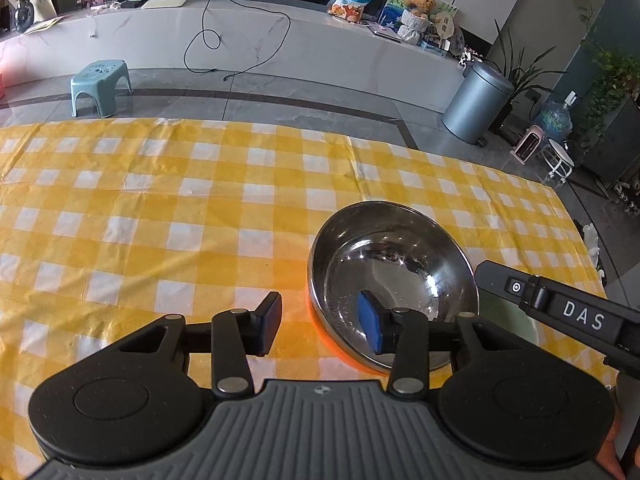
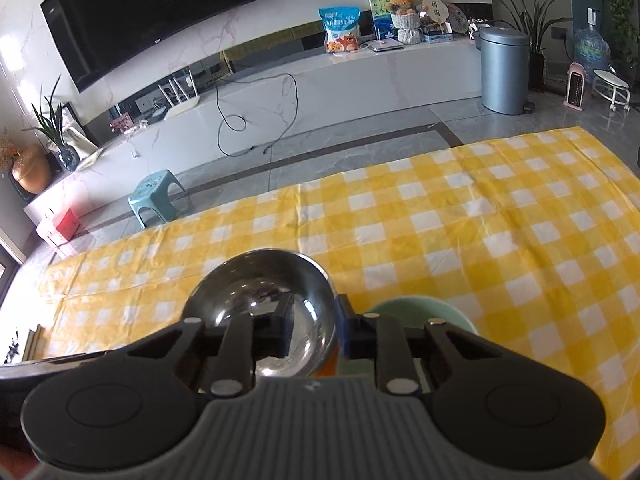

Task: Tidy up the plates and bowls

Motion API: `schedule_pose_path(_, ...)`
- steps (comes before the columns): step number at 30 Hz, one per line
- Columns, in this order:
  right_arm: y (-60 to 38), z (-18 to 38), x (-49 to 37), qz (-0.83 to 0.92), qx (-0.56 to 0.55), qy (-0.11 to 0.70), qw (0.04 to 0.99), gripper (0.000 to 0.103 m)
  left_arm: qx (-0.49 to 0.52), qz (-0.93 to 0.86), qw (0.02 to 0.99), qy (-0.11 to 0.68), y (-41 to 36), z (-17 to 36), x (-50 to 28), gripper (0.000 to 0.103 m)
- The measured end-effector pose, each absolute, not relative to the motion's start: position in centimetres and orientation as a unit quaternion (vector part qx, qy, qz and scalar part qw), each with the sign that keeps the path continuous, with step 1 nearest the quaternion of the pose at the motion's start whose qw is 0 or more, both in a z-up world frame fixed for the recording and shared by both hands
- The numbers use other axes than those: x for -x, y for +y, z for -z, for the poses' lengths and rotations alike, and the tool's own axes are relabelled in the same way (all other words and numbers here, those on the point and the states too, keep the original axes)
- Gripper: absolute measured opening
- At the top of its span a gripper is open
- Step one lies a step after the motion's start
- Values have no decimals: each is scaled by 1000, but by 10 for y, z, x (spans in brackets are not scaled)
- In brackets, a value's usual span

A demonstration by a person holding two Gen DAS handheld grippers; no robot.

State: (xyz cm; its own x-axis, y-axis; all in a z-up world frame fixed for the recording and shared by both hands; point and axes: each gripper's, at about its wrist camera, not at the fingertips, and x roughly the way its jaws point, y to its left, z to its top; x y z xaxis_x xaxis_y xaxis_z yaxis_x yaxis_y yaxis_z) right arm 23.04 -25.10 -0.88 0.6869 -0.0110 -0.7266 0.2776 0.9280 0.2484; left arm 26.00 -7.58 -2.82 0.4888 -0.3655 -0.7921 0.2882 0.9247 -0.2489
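A shiny steel bowl point(image 1: 394, 272) sits on something orange point(image 1: 320, 326) on the yellow checked tablecloth point(image 1: 160, 208). My left gripper point(image 1: 320, 322) is open, with one finger outside the bowl and the blue-padded finger over its near inside wall. The right gripper's body point(image 1: 560, 308) reaches in from the right. In the right wrist view the steel bowl point(image 2: 260, 292) lies ahead, and my right gripper point(image 2: 314, 330) straddles its right rim, one finger inside and one outside; whether it pinches is unclear. A pale green bowl point(image 2: 420, 312) sits just right of it.
The table's far edge point(image 1: 280, 124) drops to a grey tiled floor with a teal stool point(image 1: 100, 86) and a metal bin point(image 1: 476, 100). The tablecloth stretches wide to the left point(image 1: 80, 240) and to the right point(image 2: 520, 240).
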Motion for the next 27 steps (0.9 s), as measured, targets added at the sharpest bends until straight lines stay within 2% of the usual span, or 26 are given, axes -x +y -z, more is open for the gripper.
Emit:
schedule_pose_path(5, -258, 23, -247, 82, -160, 406, 896, 11, 35, 184, 860, 474, -82, 34, -269, 31)
schedule_pose_path(7, -260, 27, -250, 79, -157, 410, 895, 10, 29, 186, 860, 473, -83, 35, -270, 21)
schedule_pose_path(10, -261, 31, -253, 74, -159, 415, 893, 7, 23, 184, 861, 473, -87, 36, -273, 12)
schedule_pose_path(18, -249, 33, -254, 59, -170, 419, 890, 7, 15, 151, 872, 465, -75, 33, -272, 7)
schedule_pose_path(25, -234, 42, -257, 56, -165, 433, 884, 8, 8, 153, 866, 476, -74, 36, -272, 12)
schedule_pose_path(27, -236, 44, -256, 59, -171, 435, 882, 8, 2, 146, 870, 470, -76, 36, -269, 10)
